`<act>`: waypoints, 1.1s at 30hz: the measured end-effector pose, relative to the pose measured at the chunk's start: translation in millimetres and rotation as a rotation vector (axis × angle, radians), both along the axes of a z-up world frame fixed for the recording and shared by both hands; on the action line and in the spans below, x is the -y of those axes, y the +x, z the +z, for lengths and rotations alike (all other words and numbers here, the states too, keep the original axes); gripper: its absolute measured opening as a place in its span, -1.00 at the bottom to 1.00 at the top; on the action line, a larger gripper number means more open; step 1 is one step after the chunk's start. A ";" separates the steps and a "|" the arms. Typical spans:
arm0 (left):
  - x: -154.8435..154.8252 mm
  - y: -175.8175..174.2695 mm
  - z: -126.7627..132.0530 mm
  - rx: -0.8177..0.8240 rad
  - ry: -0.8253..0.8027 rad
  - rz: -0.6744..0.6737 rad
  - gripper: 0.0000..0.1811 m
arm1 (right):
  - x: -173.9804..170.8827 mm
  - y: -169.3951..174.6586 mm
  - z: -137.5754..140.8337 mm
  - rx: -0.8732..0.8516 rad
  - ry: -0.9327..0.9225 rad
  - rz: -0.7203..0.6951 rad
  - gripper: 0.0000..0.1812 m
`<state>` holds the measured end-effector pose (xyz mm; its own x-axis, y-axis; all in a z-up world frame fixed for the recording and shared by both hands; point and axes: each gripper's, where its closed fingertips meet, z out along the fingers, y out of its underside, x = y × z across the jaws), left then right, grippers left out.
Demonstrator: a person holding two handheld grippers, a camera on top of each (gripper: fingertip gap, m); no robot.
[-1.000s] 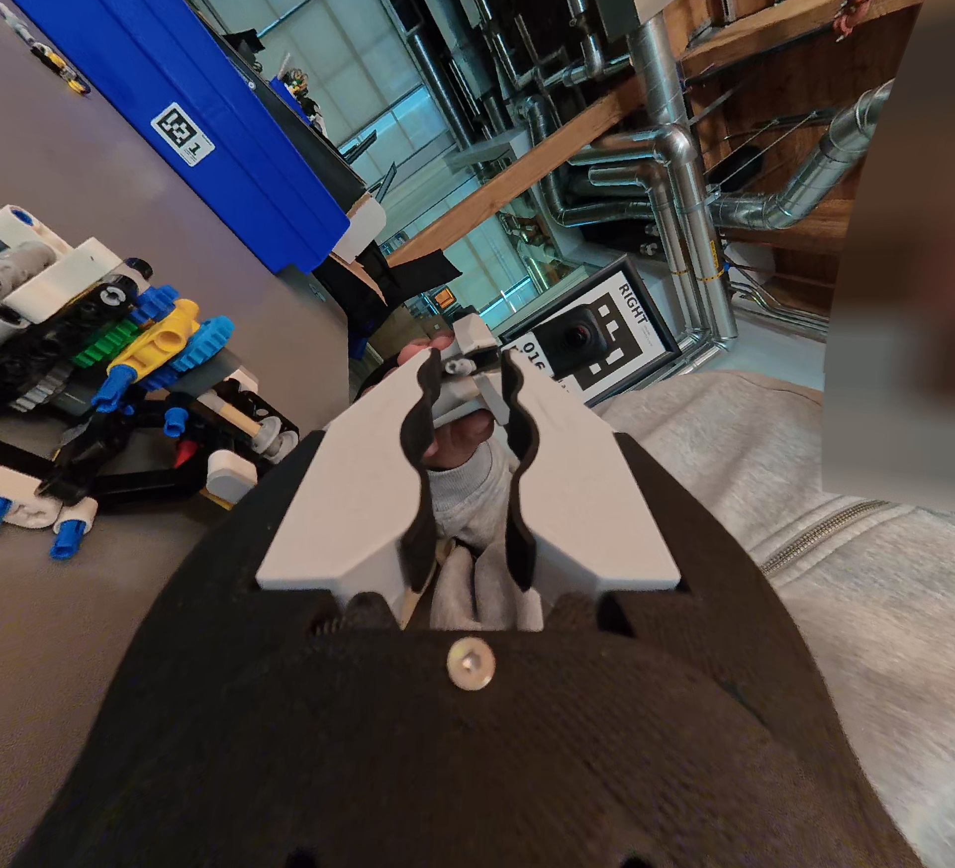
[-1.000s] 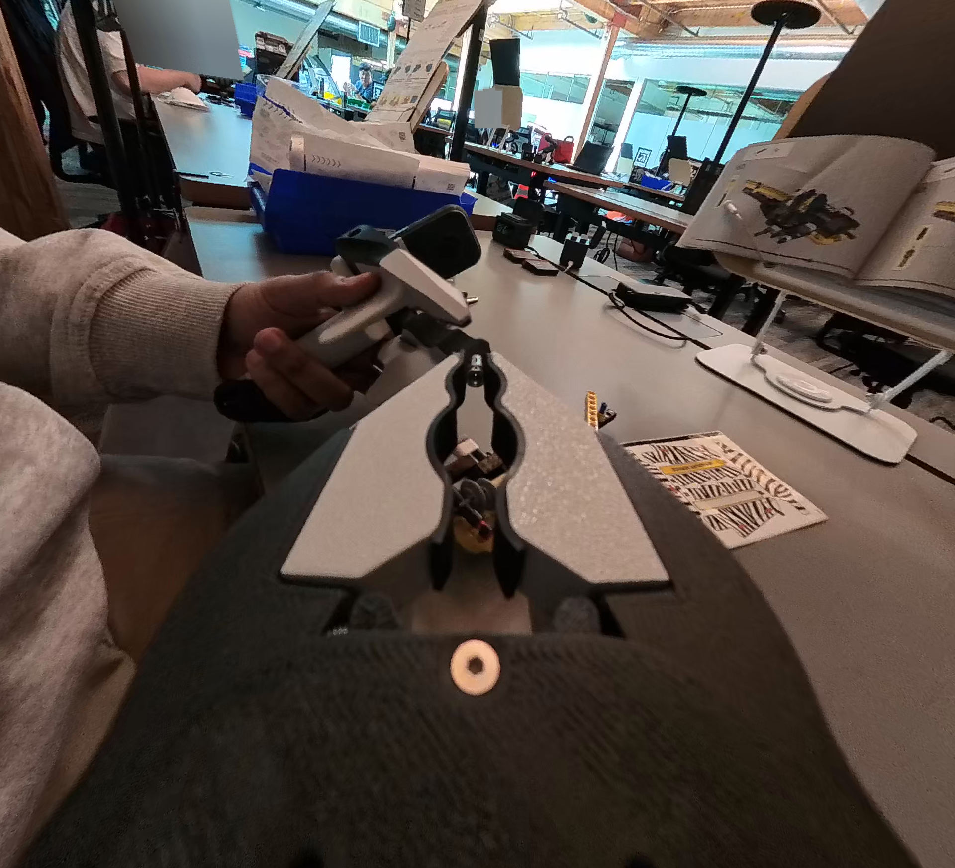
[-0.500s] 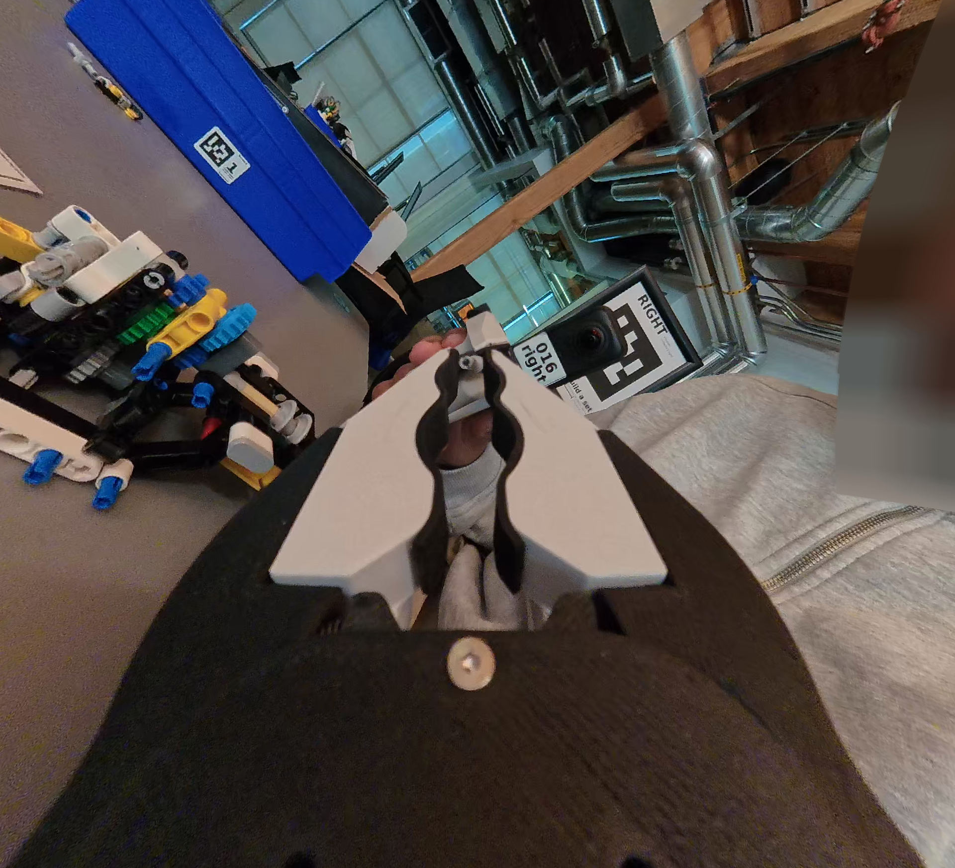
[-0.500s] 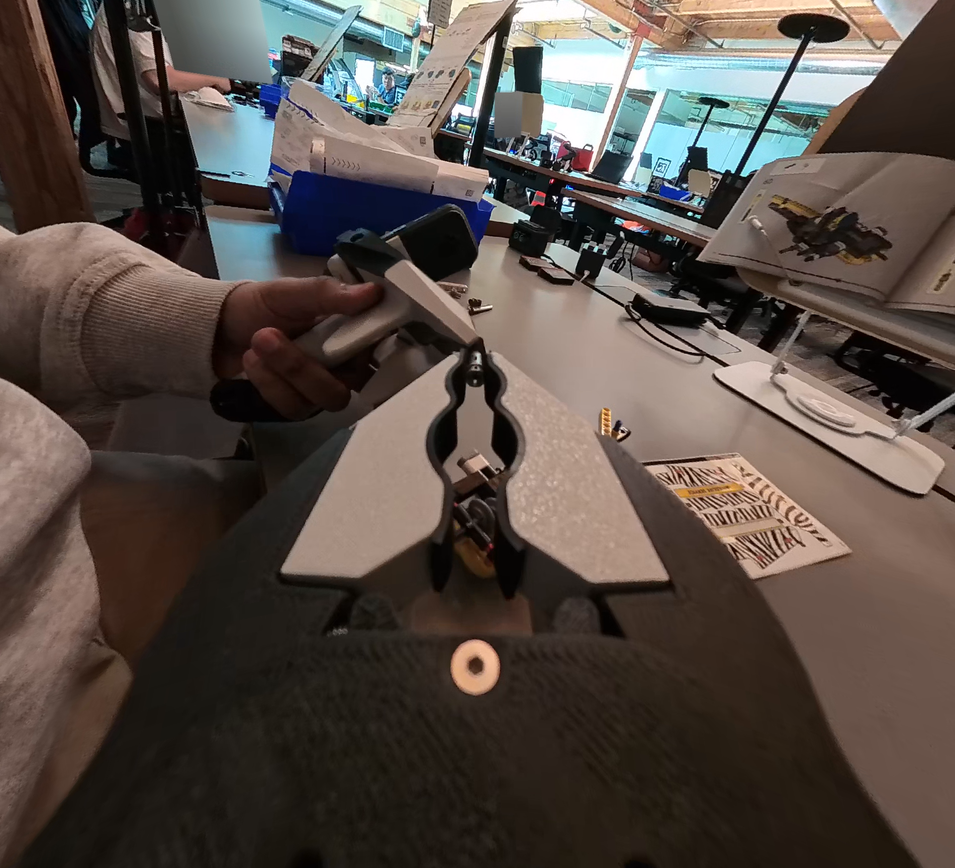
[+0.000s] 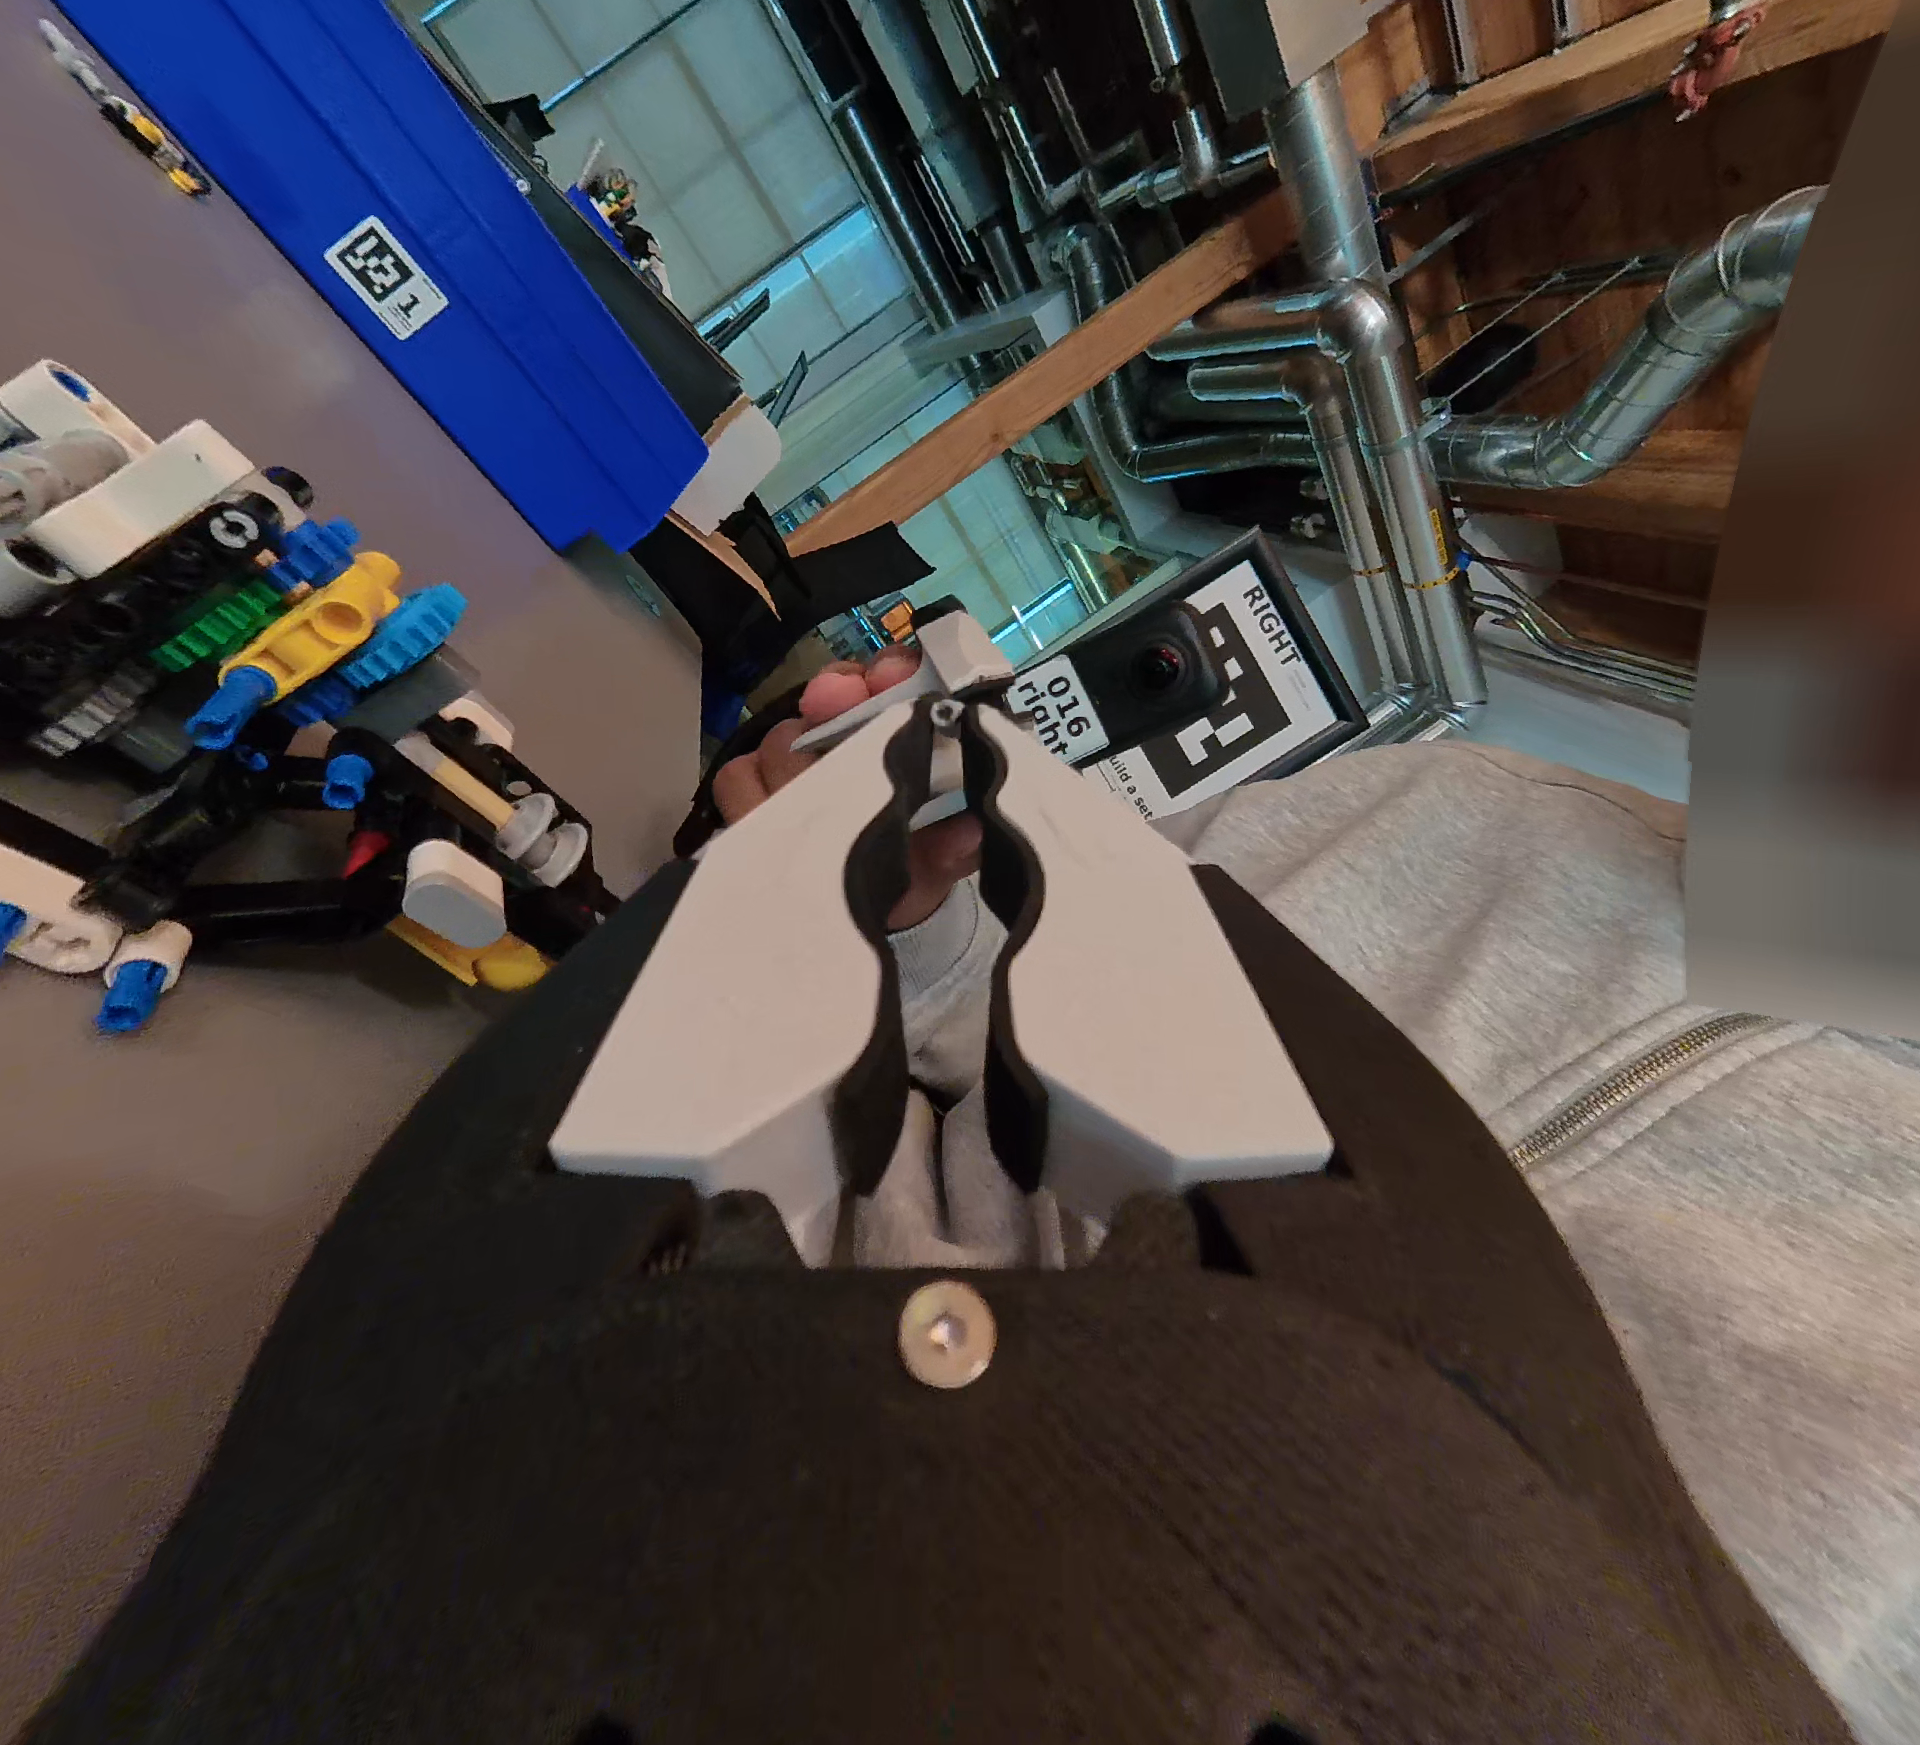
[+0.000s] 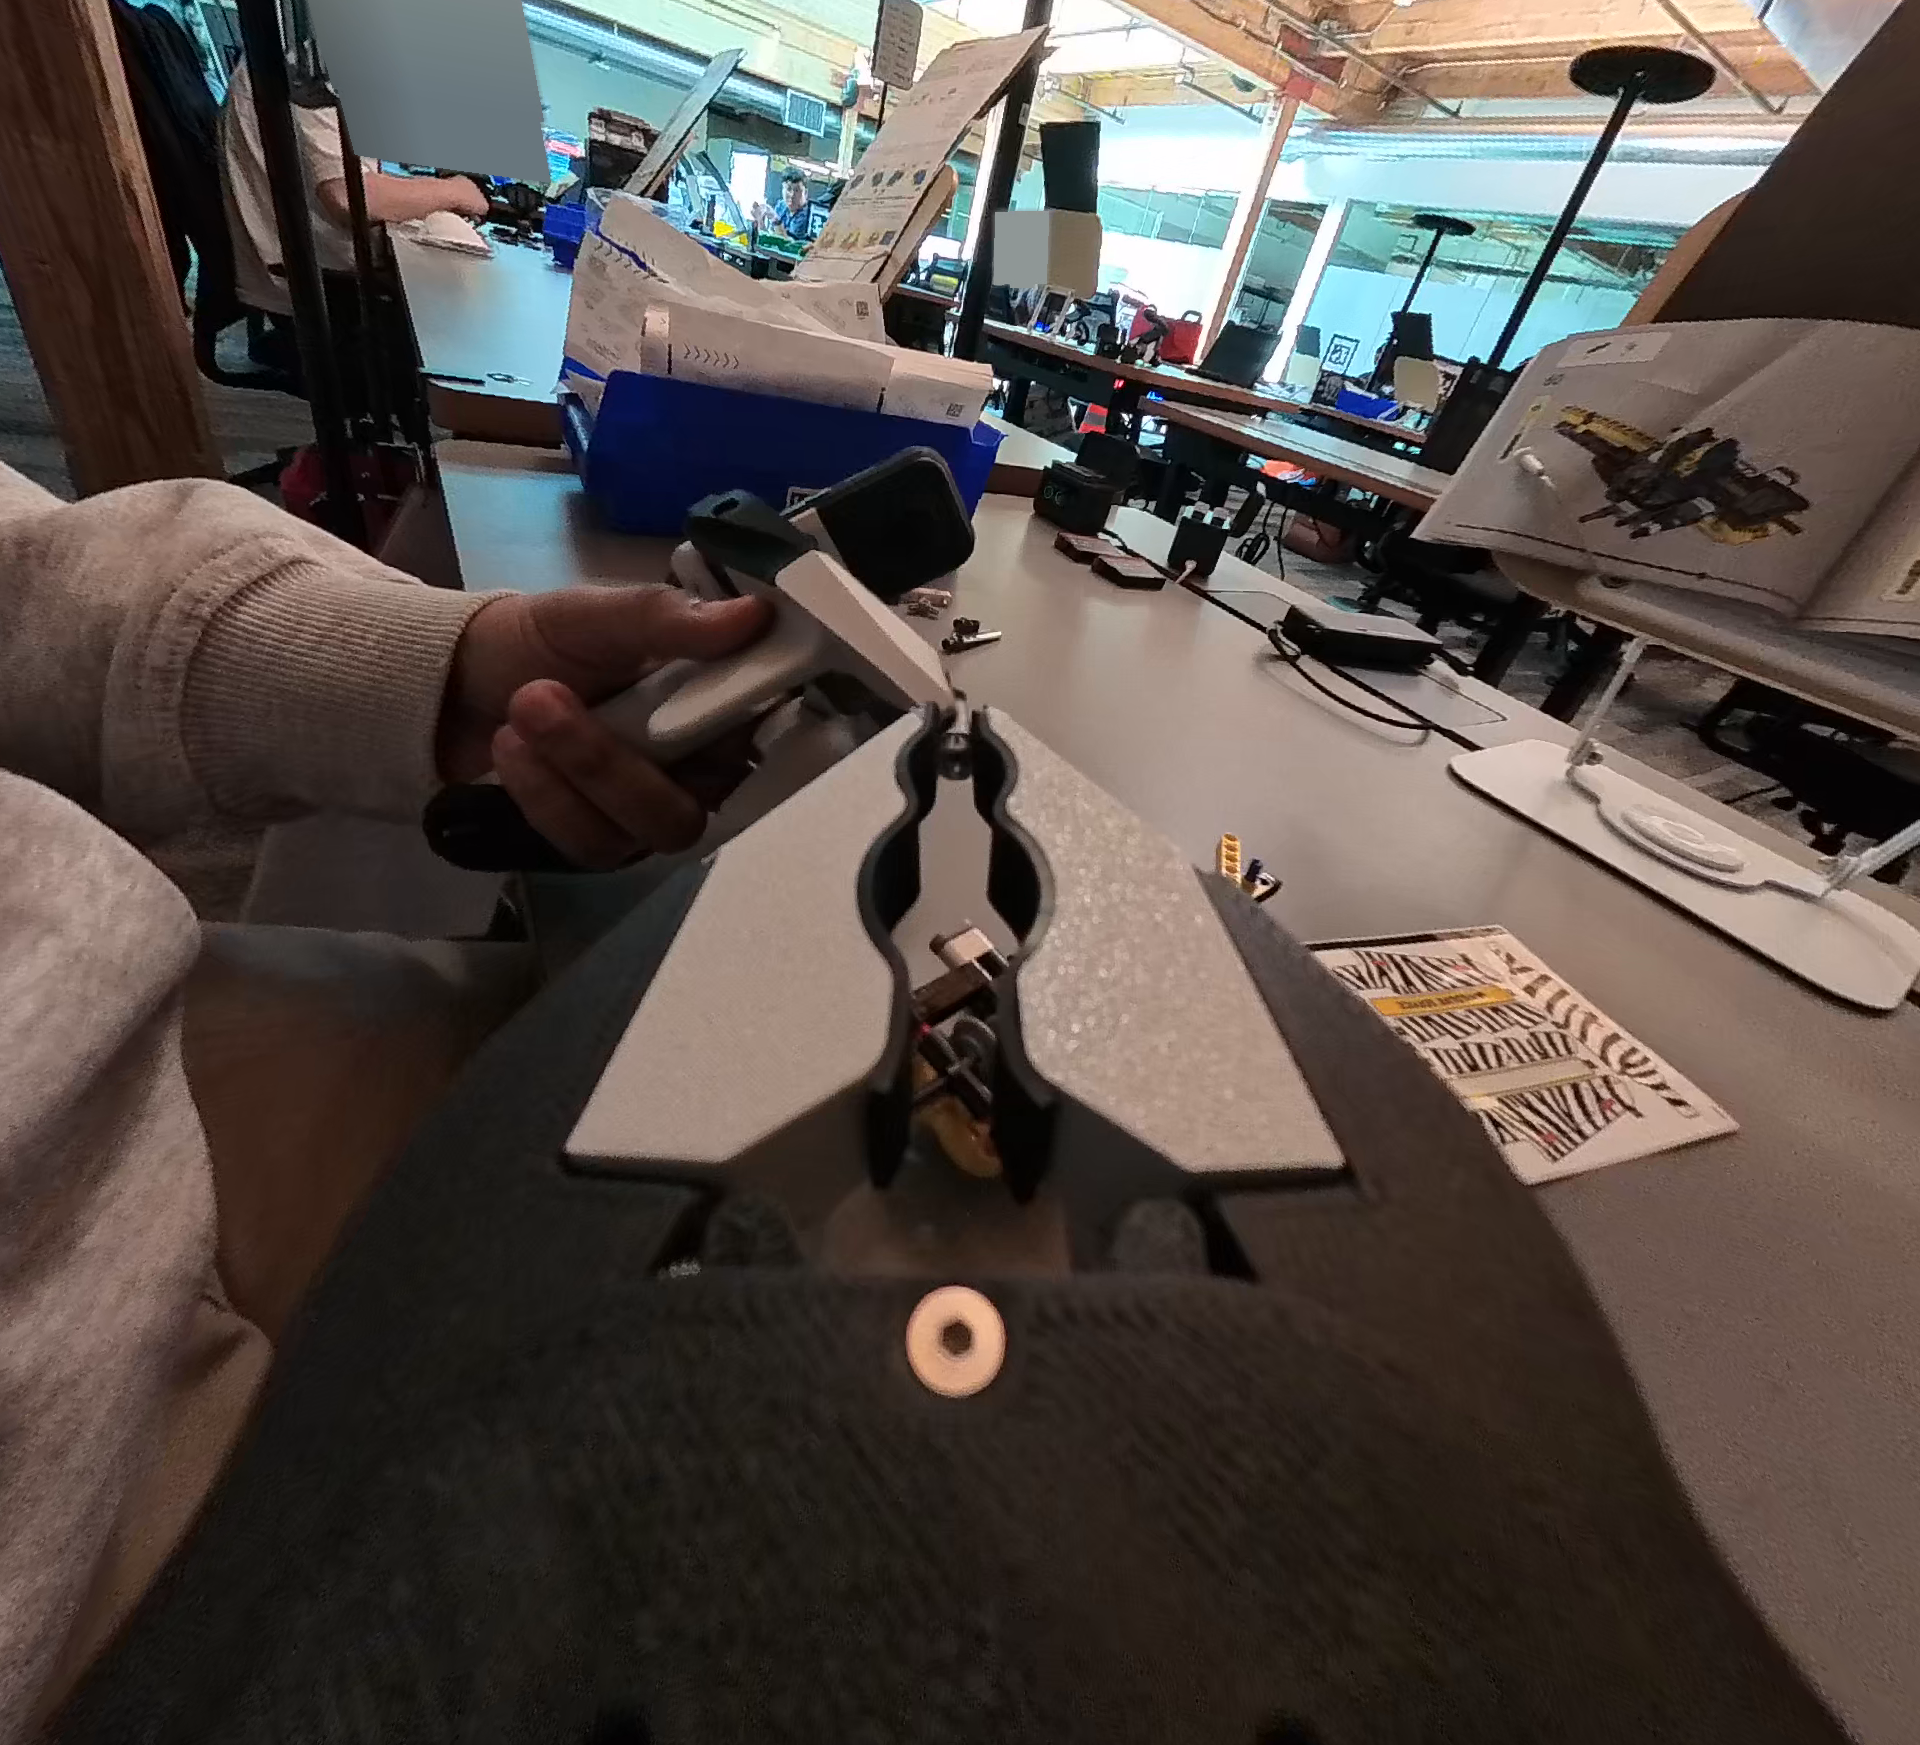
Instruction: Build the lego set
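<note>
Both grippers are raised off the grey table (image 6: pixel 1195 760) and meet tip to tip. My left gripper (image 5: pixel 945 716) has its jaws closed down on a small grey lego pin (image 5: pixel 943 711). My right gripper (image 6: pixel 956 731) is shut on the same pin (image 6: pixel 954 739). The other gripper's white fingers (image 5: pixel 961 651) touch my left tips; in the right wrist view the left gripper's finger (image 6: pixel 862 625) reaches my right tips. The part-built lego model (image 5: pixel 260 708), black with blue, yellow, green and white parts, lies on the table at left; it also shows between the right fingers (image 6: pixel 961 1020).
A blue bin (image 5: pixel 343 168) stands behind the model and shows with paper bags in it in the right wrist view (image 6: pixel 769 448). An open instruction booklet (image 6: pixel 1683 469) sits on a white stand at right. A striped sticker sheet (image 6: pixel 1507 1051) and loose small pieces (image 6: pixel 1242 869) lie on the table. Less than 4 cm separates the two grippers' tips.
The left gripper's jaws have narrowed onto the small grey pin at the tips. Both grippers have shifted slightly, staying tip to tip. The right gripper has kept its hold.
</note>
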<state>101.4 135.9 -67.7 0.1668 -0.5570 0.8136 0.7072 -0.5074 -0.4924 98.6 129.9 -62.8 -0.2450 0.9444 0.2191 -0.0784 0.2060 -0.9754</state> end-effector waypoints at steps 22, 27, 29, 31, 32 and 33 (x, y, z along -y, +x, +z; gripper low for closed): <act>-2.2 -1.6 -5.8 -0.066 -0.014 -0.001 -0.98 | -2.1 -2.8 -11.1 0.051 -0.001 -0.027 -0.94; 0.9 -22.1 -5.8 -0.196 -0.051 0.067 -0.80 | -12.3 -1.4 -5.5 0.061 -0.068 -0.033 -0.94; 11.6 -63.6 -3.3 -0.362 -0.082 0.215 -0.68 | -21.6 1.8 -1.7 0.052 -0.105 -0.046 -0.94; 31.8 -129.0 -12.1 -0.643 -0.185 0.439 -0.69 | -28.9 3.7 1.6 0.038 -0.156 -0.054 -0.94; 46.5 -167.3 -19.4 -0.792 -0.271 0.557 -0.77 | -31.0 3.9 2.5 0.033 -0.180 -0.053 -0.94; 63.7 -201.2 -25.5 -0.917 -0.359 0.651 -0.83 | -32.5 3.6 2.4 0.031 -0.199 -0.052 -0.94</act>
<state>-99.8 72.2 -93.2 0.9386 0.0857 0.3343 0.3400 -0.3949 -0.8535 102.2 162.4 -60.4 -0.1984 0.9799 0.0204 -0.0415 0.0124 -0.9991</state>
